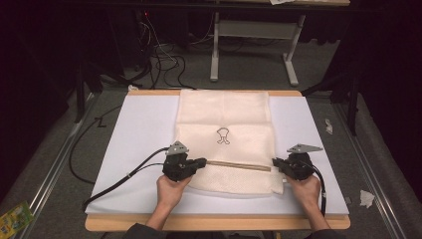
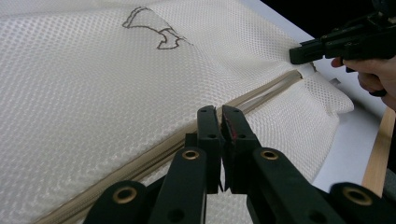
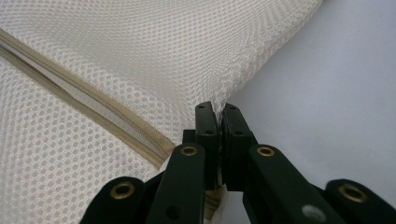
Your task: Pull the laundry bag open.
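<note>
White board on a wood-edged table, dark room behind: I pinch a mesh bag at both ends of its zip

Grey carpet runs round the table, with cables and a desk frame at the back. Both my forearms come in from the near edge, wrists level, each hand wrapped round its tool and aimed inward at the other. My left gripper has its jaws pressed together at the zip's left end; what they pinch there I cannot tell. My right gripper is clamped on the bag's right edge, just beside the zip's end. Cream and flat, the bag lies mid-board, a small drawn mark above the zip, which stretches straight between my two tools
</note>
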Action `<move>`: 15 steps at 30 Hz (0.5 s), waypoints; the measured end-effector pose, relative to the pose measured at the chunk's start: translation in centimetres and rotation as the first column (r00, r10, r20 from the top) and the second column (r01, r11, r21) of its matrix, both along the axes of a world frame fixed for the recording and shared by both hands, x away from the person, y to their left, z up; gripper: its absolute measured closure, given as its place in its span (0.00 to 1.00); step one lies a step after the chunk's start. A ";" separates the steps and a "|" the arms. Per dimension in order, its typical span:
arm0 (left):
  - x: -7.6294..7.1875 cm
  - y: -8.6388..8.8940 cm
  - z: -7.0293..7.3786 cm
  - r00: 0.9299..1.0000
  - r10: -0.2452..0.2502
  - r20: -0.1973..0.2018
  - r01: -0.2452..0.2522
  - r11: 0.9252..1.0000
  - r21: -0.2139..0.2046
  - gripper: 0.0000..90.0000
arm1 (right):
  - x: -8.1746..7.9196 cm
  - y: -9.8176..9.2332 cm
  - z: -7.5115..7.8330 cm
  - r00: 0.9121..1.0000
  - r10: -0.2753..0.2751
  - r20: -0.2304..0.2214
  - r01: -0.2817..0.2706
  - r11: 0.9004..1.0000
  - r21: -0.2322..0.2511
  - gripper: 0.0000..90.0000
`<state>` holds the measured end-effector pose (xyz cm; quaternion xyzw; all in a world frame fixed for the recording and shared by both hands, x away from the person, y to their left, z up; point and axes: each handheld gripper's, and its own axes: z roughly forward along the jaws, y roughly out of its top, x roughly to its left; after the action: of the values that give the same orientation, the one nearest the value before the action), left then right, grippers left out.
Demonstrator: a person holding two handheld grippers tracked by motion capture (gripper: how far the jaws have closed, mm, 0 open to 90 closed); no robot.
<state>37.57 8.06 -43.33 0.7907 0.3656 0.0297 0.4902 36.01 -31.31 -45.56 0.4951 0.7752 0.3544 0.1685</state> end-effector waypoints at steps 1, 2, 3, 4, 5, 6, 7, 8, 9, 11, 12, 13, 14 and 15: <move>0.0 0.2 0.0 1.000 0.005 0.000 -0.005 1.000 0.001 0.97 | 0.0 0.0 0.0 1.000 0.001 0.000 -0.001 1.000 -0.001 0.98; 0.0 0.3 0.0 1.000 0.006 -0.001 -0.006 1.000 0.001 0.97 | 0.0 0.0 0.0 1.000 -0.001 -0.003 0.001 1.000 -0.001 0.98; 0.0 0.4 0.0 1.000 0.008 -0.001 -0.008 1.000 0.000 0.97 | 0.1 0.0 0.0 1.000 0.001 -0.003 -0.001 1.000 -0.003 0.98; 0.0 0.5 0.0 1.000 0.008 -0.001 -0.008 1.000 -0.002 0.97 | 0.1 0.0 0.0 1.000 0.001 -0.003 -0.001 1.000 0.000 0.98; 0.0 0.5 0.0 1.000 0.010 0.001 -0.010 1.000 0.002 0.97 | 0.0 0.0 0.0 1.000 0.002 -0.003 -0.002 1.000 0.003 0.98; 0.0 0.6 0.0 1.000 0.011 0.001 -0.011 1.000 0.002 0.97 | 0.0 0.0 0.0 1.000 -0.002 0.002 0.002 1.000 0.002 0.98; 0.0 0.6 0.0 1.000 0.012 0.000 -0.012 1.000 0.002 0.97 | 0.0 0.0 0.0 1.000 -0.002 0.001 0.002 1.000 0.004 0.98; 0.0 0.6 0.0 1.000 0.013 -0.001 -0.013 1.000 0.001 0.97 | 0.0 0.0 0.0 1.000 -0.002 -0.002 0.002 1.000 0.004 0.98; 0.0 0.8 0.0 1.000 0.014 0.000 -0.014 1.000 0.004 0.97 | 0.0 0.0 0.0 1.000 -0.003 -0.003 0.003 1.000 0.005 0.98; -0.1 1.0 0.1 1.000 0.017 0.007 -0.017 1.000 0.017 0.97 | 0.0 0.0 0.1 1.000 -0.005 -0.005 0.005 1.000 0.004 0.98; -0.1 1.1 0.1 1.000 0.018 0.007 -0.019 1.000 0.018 0.97 | 0.0 -0.1 0.1 1.000 -0.003 -0.003 0.003 1.000 0.002 0.98; -0.1 1.2 0.2 1.000 0.019 0.011 -0.019 1.000 0.018 0.97 | 0.0 -0.1 0.1 1.000 -0.001 -0.003 0.001 1.000 0.004 0.98; -0.2 1.4 0.2 1.000 0.024 0.012 -0.024 1.000 0.015 0.97 | 0.0 -0.1 0.2 1.000 -0.001 -0.003 0.001 1.000 0.000 0.98; -0.2 1.6 0.3 1.000 0.028 0.013 -0.028 1.000 0.013 0.97 | 0.0 -0.1 0.2 1.000 -0.001 -0.003 0.001 1.000 0.000 0.98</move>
<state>37.39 9.62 -43.08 0.7885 0.3734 0.0441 0.4867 35.98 -31.40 -45.41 0.4960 0.7751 0.3536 0.1678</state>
